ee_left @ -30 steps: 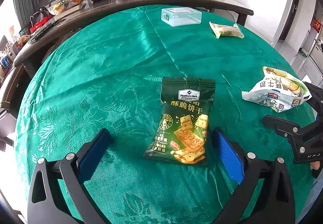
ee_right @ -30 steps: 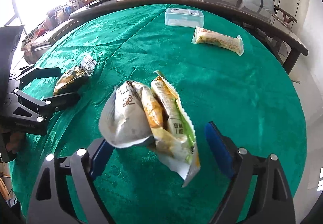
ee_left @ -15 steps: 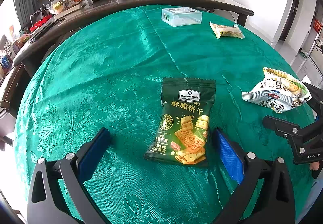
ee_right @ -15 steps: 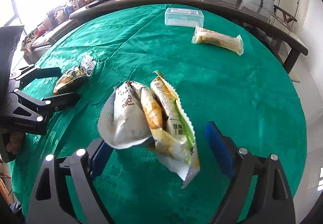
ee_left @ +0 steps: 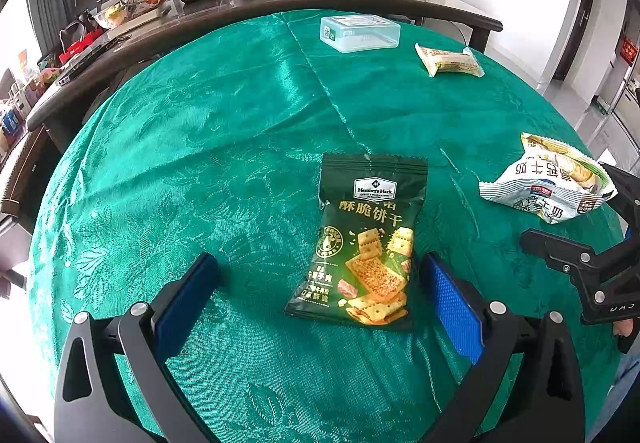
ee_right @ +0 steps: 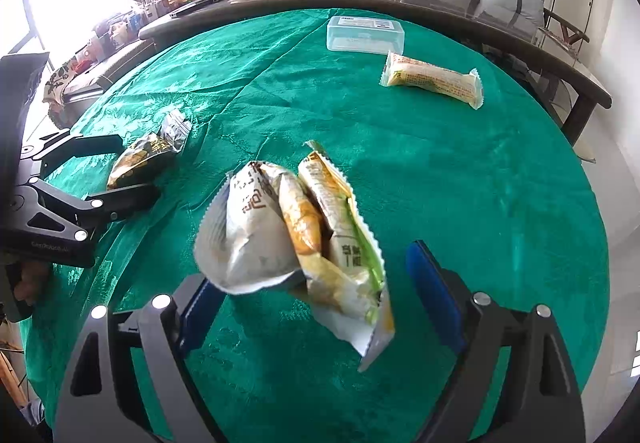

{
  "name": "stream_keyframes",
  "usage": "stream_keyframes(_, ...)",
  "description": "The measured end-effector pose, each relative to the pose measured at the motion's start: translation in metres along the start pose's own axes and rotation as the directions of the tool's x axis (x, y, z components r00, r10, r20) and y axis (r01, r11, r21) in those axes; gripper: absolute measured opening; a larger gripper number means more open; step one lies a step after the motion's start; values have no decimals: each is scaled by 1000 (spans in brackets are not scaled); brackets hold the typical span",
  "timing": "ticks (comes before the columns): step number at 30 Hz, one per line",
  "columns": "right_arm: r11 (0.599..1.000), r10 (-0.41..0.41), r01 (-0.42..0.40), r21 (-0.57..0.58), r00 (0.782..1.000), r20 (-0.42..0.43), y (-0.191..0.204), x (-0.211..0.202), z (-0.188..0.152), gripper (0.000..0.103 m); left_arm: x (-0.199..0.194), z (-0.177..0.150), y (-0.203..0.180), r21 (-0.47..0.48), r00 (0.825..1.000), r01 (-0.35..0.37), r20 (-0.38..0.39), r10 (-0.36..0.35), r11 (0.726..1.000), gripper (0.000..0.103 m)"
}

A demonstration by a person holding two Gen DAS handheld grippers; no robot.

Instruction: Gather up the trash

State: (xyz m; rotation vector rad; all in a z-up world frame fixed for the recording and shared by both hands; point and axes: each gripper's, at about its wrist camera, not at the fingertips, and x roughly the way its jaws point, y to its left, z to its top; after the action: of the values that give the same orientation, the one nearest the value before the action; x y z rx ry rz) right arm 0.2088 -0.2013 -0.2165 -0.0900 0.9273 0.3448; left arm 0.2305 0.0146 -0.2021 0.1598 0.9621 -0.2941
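Observation:
A dark green cracker packet (ee_left: 368,239) lies flat on the green tablecloth (ee_left: 200,147). My left gripper (ee_left: 320,275) is open around its near end; the packet sits closer to the right pad, and neither pad presses on it. A crumpled white and yellow wrapper (ee_right: 288,243) rests on the cloth between the wide-open fingers of my right gripper (ee_right: 310,283). Its left edge overlaps the left pad, with a clear gap to the right pad. The wrapper (ee_left: 548,183) also shows at the right of the left wrist view. A sealed yellow snack bar (ee_right: 432,81) lies farther back.
A clear plastic box (ee_left: 360,31) stands at the far edge of the round table. Behind it runs a dark long table (ee_left: 280,3) with a potted plant, bowls and clutter. The floor drops away on the right past the cloth's edge (ee_right: 592,243).

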Motion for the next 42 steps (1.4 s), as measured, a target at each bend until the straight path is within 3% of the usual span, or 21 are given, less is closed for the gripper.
stream_keyframes(5,993,116,-115,13,992,-48,-14,-21,14,85,-3,0,1,34,999,35,-10,-34,999,99)
stream_keyframes(10,988,70,-87,-127,989,-133,-1,-32,39,85,-13,-2,-4,82,997,80,-17,-79,993,98)
stream_keyframes(16,977,3,-55,-205,969,-245,17,-12,55,84,-14,2,-19,126,995,83,-60,-76,988,66)
stream_keyframes(18,980,24,-78,-184,959,-281,15,-7,55,50,-16,1,-21,128,995,80,-64,-72,988,51)
stream_keyframes(20,988,32,-72,-138,961,-274,10,-12,56,32,-18,1,-22,129,996,82,-57,-75,988,48)
stream_keyframes(26,995,61,-75,-73,981,-183,-7,-53,54,29,-41,5,-31,120,991,131,-5,-132,984,42)
stream_keyframes(34,992,70,-60,108,994,-85,-92,-111,20,29,-64,23,-95,145,972,229,19,-234,962,41)
stream_keyframes(39,968,-48,66,242,996,-80,-179,-146,-30,29,-70,37,-166,189,938,336,15,-345,923,41)
stream_keyframes(42,930,-130,162,329,985,-116,-232,-155,-64,29,-70,47,-217,216,910,405,-2,-414,888,41)
